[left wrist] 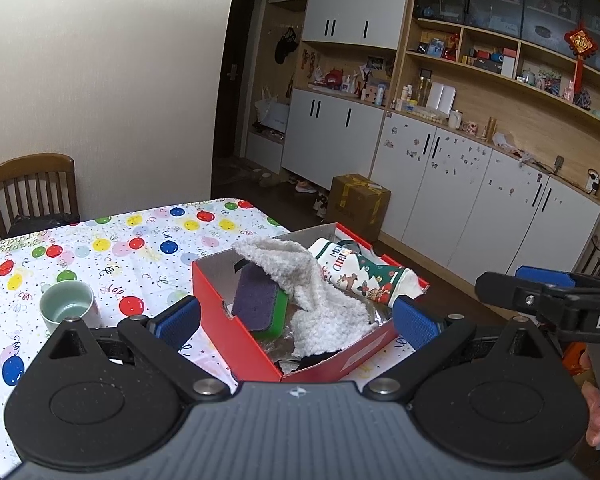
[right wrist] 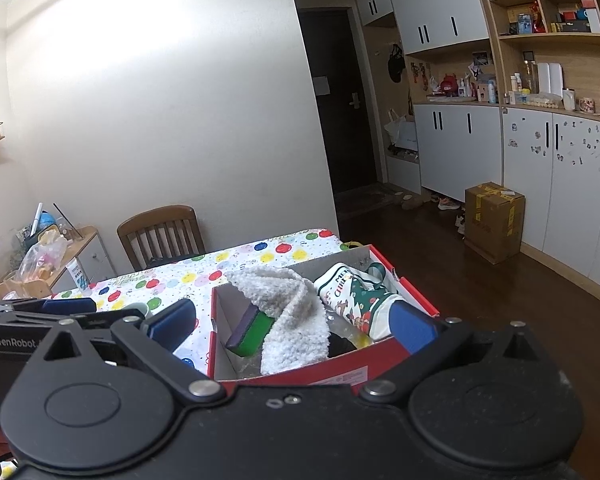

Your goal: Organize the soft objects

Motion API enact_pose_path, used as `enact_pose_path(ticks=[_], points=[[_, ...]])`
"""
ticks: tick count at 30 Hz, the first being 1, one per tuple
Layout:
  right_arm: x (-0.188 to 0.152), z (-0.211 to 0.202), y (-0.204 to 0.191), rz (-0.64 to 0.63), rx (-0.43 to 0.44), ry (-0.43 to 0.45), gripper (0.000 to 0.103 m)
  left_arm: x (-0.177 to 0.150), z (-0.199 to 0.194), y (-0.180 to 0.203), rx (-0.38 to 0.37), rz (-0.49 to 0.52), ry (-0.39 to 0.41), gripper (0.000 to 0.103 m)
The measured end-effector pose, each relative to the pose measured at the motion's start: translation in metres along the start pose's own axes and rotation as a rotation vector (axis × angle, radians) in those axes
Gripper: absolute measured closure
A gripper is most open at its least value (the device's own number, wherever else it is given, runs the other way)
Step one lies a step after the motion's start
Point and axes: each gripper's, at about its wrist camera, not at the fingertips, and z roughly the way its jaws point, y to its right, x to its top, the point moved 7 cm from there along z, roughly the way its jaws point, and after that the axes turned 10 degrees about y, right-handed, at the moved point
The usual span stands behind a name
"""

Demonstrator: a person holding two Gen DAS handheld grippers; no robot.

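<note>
Red cardboard box: the open shoebox point(left wrist: 236, 332) stood on the balloon-print tablecloth point(left wrist: 112, 248), holding a fluffy white towel point(left wrist: 300, 280), a purple-and-green sponge point(left wrist: 260, 304) and a Christmas-print cloth point(left wrist: 364, 276).
Jaws: left gripper point(left wrist: 296, 316) and right gripper point(right wrist: 292, 320) both spread wide, empty, hovering above the box's near edge.
Key relation: towel lay straight ahead between both jaw pairs, long axis running away from the cameras (left slightly nearer, seemingly).
View difference: only the left wrist camera showed the pale green ceramic cup point(left wrist: 68, 306) whole.
</note>
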Motion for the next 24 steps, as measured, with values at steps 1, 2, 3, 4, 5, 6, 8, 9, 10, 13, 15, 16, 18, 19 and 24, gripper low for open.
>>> enact_pose_path(ticks=[1, 2, 3, 4, 5, 6, 8, 9, 10, 13, 15, 16, 18, 19, 24], points=[[0.0, -0.001, 0.0, -0.001, 0.0, 0.001, 0.0, 0.001, -0.001, 0.001, -0.002, 0.003, 0.003, 0.0], [0.0, -0.001, 0.0, -0.003, -0.002, 0.001, 0.0, 0.001, -0.002, 0.002, -0.004, 0.006, 0.007, 0.0], [-0.001, -0.002, 0.0, -0.006, -0.003, 0.002, 0.0, 0.002, -0.003, 0.003, -0.007, 0.01, 0.01, 0.0], [-0.001, -0.002, -0.001, -0.007, -0.004, 0.003, 0.0, 0.003, -0.003, 0.004, -0.008, 0.013, 0.014, 0.0], [-0.001, -0.003, -0.001, -0.007, -0.003, 0.004, 0.0, 0.003, -0.004, 0.005, -0.009, 0.013, 0.017, 0.0], [-0.001, -0.003, -0.001, -0.006, -0.002, 0.005, 0.0, 0.004, -0.005, 0.005, -0.012, 0.011, 0.019, 0.0], [-0.001, -0.003, -0.002, -0.006, 0.0, 0.007, 0.0, 0.005, -0.007, 0.007, -0.014, 0.009, 0.025, 0.0], [-0.001, -0.004, -0.002, -0.007, -0.001, 0.009, 0.0, 0.005, -0.007, 0.008, -0.016, 0.009, 0.026, 0.0], [-0.001, -0.004, -0.003, -0.007, -0.003, 0.009, 0.0, 0.005, -0.008, 0.008, -0.018, 0.009, 0.027, 0.0], [-0.002, -0.004, -0.005, -0.002, 0.001, 0.008, 0.0, 0.004, -0.008, 0.008, -0.016, 0.011, 0.028, 0.0], [-0.003, -0.003, -0.006, -0.003, 0.006, 0.007, 0.0, 0.004, -0.008, 0.009, -0.014, 0.009, 0.026, 0.0], [-0.004, -0.003, -0.007, -0.004, 0.009, 0.005, 0.0, 0.004, -0.008, 0.009, -0.013, 0.009, 0.026, 0.0], [-0.005, -0.002, -0.009, -0.006, 0.008, 0.002, 0.0, 0.003, -0.008, 0.009, -0.012, 0.007, 0.023, 0.0], [-0.005, -0.003, -0.009, -0.006, 0.009, 0.001, 0.0, 0.003, -0.008, 0.009, -0.012, 0.008, 0.022, 0.0], [-0.007, -0.002, -0.012, -0.006, 0.013, -0.003, 0.0, 0.001, -0.009, 0.008, -0.016, 0.004, 0.021, 0.0]])
